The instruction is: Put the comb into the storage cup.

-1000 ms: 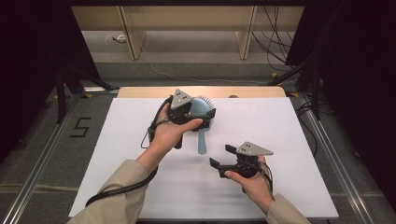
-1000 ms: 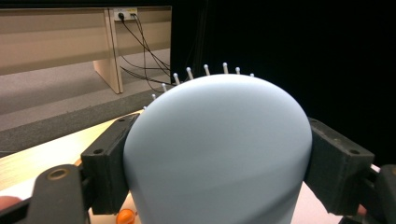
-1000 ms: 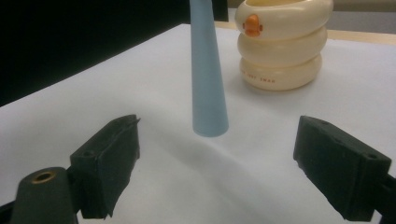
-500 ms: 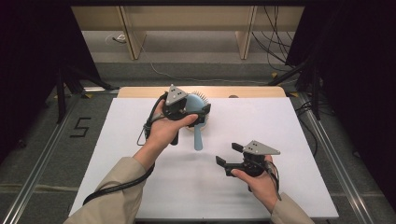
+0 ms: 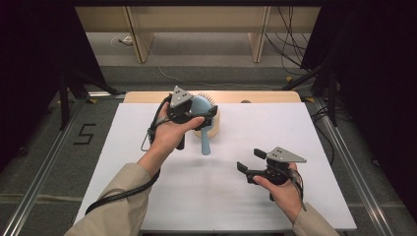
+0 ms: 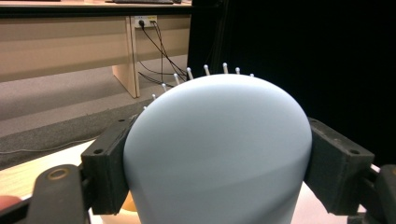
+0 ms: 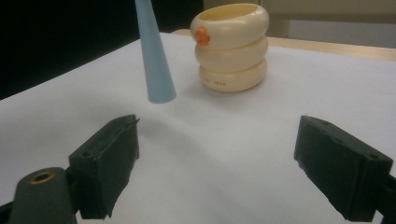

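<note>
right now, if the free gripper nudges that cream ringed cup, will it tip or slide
The cream cup looks squat and wide-based, so it would probably slide on the white sheet rather than tip. It appears hollow and open-topped, so it is likely light. Its rounded ribs may let the open right gripper slip off.

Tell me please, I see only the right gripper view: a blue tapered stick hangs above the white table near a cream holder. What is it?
Observer: It is the handle of a light blue hairbrush; the left gripper is clamped on the brush head.
Operator: Does the handle touch the table?
Observer: No; its tip sits off the sheet, with a faint shadow beneath.
Operator: And my own gripper?
Observer: The right gripper is open and holds nothing, nearer the person than the cream holder.
</note>
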Tool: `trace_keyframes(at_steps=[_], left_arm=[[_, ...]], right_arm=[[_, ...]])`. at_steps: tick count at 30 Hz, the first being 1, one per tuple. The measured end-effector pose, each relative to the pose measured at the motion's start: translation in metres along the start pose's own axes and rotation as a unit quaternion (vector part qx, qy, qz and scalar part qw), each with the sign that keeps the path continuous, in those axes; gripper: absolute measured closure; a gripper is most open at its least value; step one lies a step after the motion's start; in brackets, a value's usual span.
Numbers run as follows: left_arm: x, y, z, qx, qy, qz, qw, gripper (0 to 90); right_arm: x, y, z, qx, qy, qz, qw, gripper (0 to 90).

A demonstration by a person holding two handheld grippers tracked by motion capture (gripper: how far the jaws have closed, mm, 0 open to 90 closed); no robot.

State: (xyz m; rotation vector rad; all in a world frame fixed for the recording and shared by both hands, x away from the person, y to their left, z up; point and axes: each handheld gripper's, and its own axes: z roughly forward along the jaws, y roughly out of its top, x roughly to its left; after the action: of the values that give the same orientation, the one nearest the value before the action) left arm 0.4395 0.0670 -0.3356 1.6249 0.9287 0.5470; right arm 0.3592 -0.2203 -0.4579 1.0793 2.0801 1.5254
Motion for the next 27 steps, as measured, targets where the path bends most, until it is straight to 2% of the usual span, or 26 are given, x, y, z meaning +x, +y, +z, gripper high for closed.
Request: trace_keyframes(at_steps=[10,27], left_arm=[[0.004,0.003,0.002,-0.004,0.007,-0.007,0.9999,19.7],[0.01,0.007,0.003,-0.009,0.016,-0.002,0.9998,19.7]], right_arm=[[-0.007,-0.001,-0.009,-0.005,-0.011,-0.002,0.9999,14.8],[-0.018,-0.004,-0.024,-0.012,-0.027,0.009,0.9995,14.8]])
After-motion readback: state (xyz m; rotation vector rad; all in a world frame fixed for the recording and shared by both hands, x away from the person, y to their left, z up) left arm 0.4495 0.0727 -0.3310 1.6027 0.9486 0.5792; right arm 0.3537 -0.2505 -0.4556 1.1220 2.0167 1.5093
